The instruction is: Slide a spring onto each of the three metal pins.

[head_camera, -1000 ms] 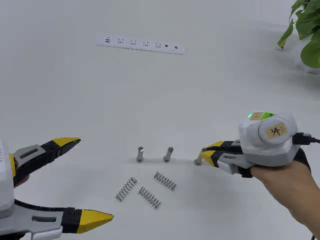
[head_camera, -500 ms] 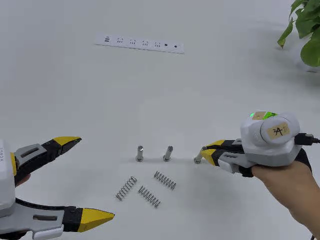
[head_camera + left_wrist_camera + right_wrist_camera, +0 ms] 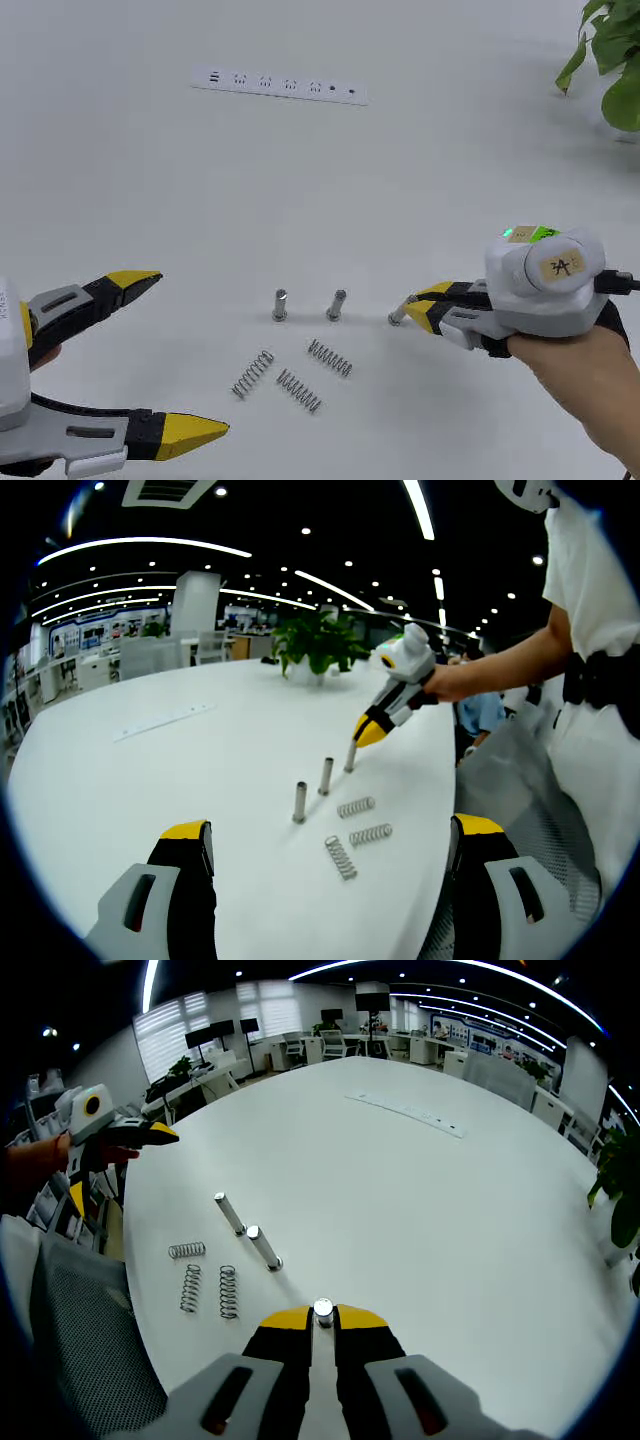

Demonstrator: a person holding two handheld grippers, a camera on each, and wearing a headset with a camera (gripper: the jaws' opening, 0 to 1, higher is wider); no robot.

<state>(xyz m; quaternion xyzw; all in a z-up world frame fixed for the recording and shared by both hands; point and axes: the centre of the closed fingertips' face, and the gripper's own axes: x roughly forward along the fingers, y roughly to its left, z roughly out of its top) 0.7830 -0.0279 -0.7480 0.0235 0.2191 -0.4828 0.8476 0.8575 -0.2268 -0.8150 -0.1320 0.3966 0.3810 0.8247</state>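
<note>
Three short metal pins stand in a row on the white table: the left pin (image 3: 280, 305), the middle pin (image 3: 337, 304) and the right pin (image 3: 398, 318). My right gripper (image 3: 413, 307) is shut on the right pin, whose head (image 3: 323, 1308) shows between the yellow fingertips. Three springs (image 3: 253, 375) (image 3: 298, 392) (image 3: 330, 360) lie loose in front of the pins. My left gripper (image 3: 186, 354) hangs wide open at the lower left, holding nothing, well short of the springs (image 3: 340, 856). The left gripper view has the right gripper (image 3: 368, 730) at the far pin (image 3: 351, 757).
A white power strip (image 3: 280, 86) lies far back on the table. A potted plant (image 3: 610, 60) stands at the back right corner. The table's near edge (image 3: 420, 880) runs just right of the springs in the left gripper view.
The right hand has drifted slightly right and down while its tips stay at the right pin. The left gripper, pins and springs have not moved.
</note>
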